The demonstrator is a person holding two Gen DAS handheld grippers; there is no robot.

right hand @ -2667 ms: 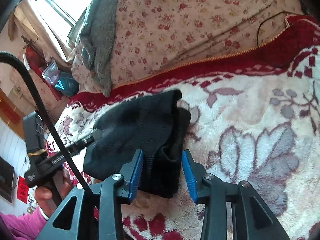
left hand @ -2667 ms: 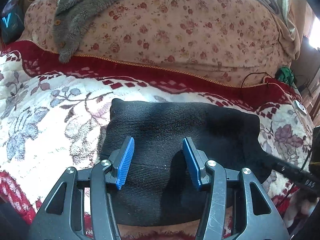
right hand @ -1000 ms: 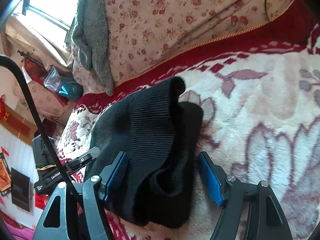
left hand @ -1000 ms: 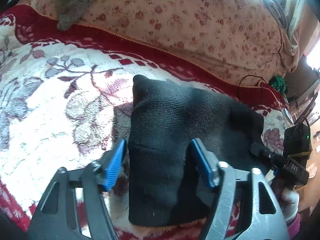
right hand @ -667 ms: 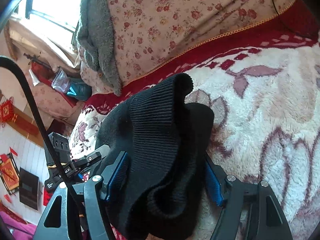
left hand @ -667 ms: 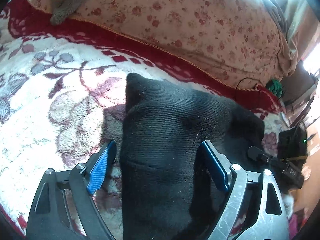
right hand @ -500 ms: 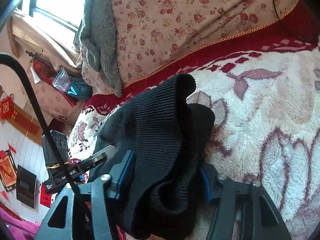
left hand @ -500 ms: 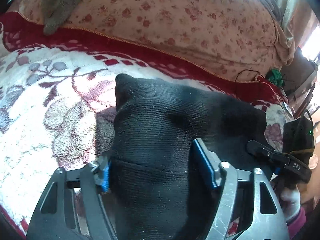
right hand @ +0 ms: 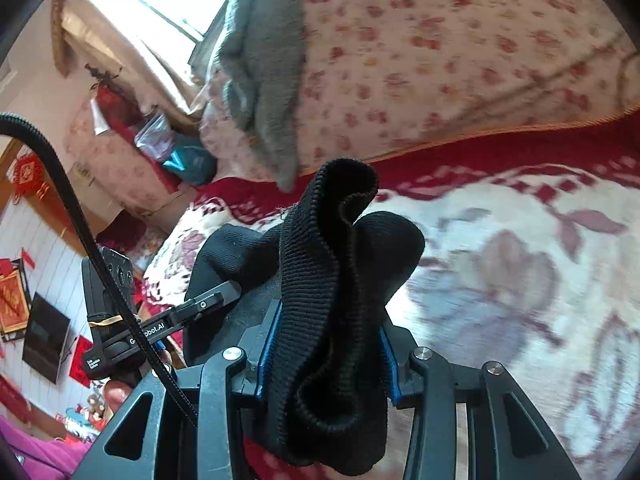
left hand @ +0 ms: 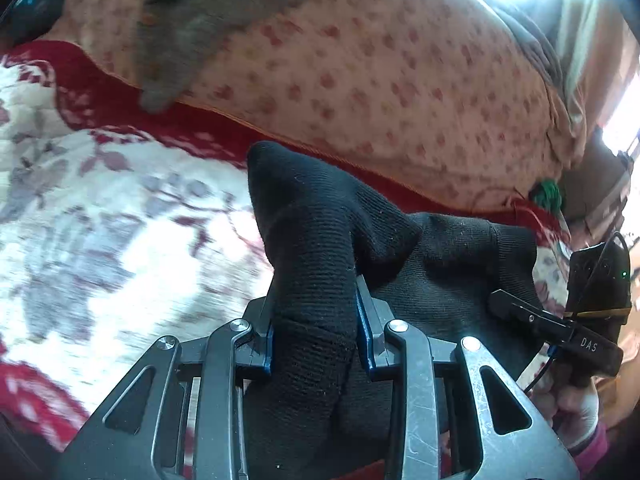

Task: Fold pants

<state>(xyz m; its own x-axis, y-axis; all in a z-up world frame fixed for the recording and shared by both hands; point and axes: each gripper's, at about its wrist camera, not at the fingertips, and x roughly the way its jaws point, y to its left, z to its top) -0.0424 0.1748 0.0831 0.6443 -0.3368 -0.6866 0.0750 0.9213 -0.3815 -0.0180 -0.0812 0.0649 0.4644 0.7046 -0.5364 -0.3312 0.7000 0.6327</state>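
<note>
Left wrist view has the left tool (left hand: 314, 320) clamped on a bunched-up ridge of the black pants (left hand: 320, 240), blue pads (left hand: 363, 328) pressing into the knit from both sides, jaws narrow and closing down on the fabric. That pinched ridge pokes up into a peak, while the remaining cloth spreads off to the right over the fuzzy white-and-red floral blanket (left hand: 120, 240) on the bed. Over on the right edge you can see the other handle with its black box, held by a hand (left hand: 572, 412) with a pink cuff. Behind everything sits a big pink floral quilt (left hand: 380, 80) with a grey towel (left hand: 192, 28) draped over its top, and things are pretty blurry overall. Right wrist view shows the same deal: the right tool (right hand: 324, 360) is squeezed on a thick wad of ribbed waistband-looking fabric (right hand: 332, 280), jaws narrow-ish, closing, packed full of cloth, with a folded loop sticking up past the tips. The left-hand unit is visible at the left side, gripping the far end of the same garment, so the pants hang bunched between the two tools just above the blanket.
</note>
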